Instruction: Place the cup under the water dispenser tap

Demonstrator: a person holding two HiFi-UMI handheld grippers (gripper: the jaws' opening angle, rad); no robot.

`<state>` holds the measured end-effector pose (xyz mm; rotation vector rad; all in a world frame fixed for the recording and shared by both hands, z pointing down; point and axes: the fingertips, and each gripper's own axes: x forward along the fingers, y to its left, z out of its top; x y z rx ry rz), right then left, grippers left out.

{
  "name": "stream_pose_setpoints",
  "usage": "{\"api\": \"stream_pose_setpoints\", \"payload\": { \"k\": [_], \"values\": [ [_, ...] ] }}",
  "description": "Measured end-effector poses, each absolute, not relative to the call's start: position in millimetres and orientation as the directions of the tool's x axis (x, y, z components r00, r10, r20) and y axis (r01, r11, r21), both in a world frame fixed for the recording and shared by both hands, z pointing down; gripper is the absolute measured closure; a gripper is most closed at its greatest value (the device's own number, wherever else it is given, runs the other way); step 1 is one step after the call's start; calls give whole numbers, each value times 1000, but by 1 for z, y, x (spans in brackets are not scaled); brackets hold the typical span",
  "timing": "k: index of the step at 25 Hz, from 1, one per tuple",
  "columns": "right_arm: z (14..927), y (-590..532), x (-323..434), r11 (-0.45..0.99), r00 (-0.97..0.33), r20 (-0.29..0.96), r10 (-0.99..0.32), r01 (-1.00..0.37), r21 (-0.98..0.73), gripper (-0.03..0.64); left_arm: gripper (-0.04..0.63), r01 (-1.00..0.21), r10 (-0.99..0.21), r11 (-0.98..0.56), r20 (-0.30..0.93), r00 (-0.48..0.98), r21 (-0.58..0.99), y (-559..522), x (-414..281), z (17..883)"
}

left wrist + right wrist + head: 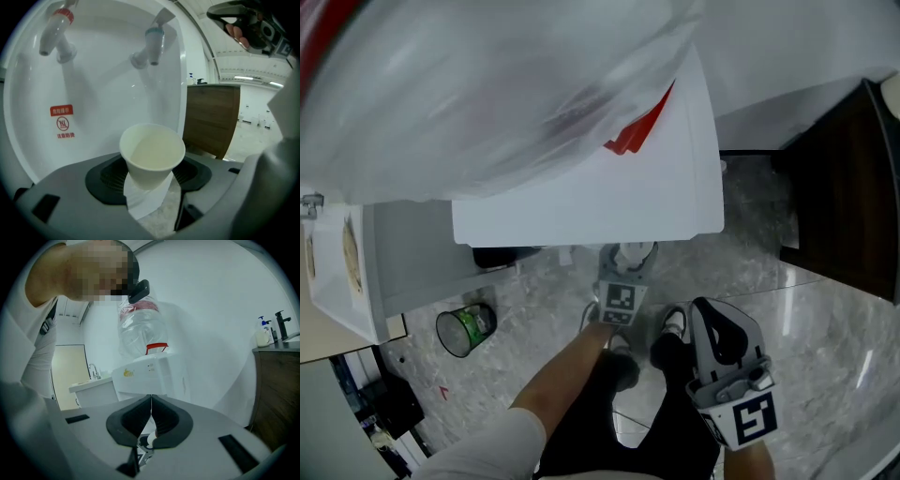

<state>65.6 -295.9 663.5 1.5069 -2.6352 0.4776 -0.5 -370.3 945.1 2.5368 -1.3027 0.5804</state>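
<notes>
Between the pads of the left gripper (pixel 150 180) a white paper cup (pixel 152 152) is pinched by its tapered wall, with the jaws spread wide around it. It is held off any surface, mouth up and tipped slightly toward the camera, and its pale inside is seen to be empty. The right gripper (pixel 151 422) is held low beside the person's leg, jaws pressed together with nothing between them.

Just past the cup, the curved white recess of the water dispenser (pixel 108 93) is met. The blue tap (pixel 153 44) is set above the cup, with clear air between spout and rim. The red tap (pixel 56 30) is set well to the left, over a red warning label (pixel 62 123). Open room is left beyond the recess's right edge, as far as a dark wooden cabinet (pixel 211 117).

From the head view the taps are hidden under the dispenser's top, and only the cup's rim is shown past its front edge. A wire bin (pixel 467 328) on the marble floor (pixel 806 328) is shown there alone. The inverted bottle (pixel 140 329) is shown upright only in the right gripper view.
</notes>
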Motion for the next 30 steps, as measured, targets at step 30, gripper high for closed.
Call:
{"api": "stream_pose_setpoints", "payload": {
  "k": [30],
  "values": [
    [579, -252, 54, 456, -528, 289, -798, -844, -282, 600, 239, -836, -685, -534, 515, 515, 126, -299, -19, 812]
  ]
}}
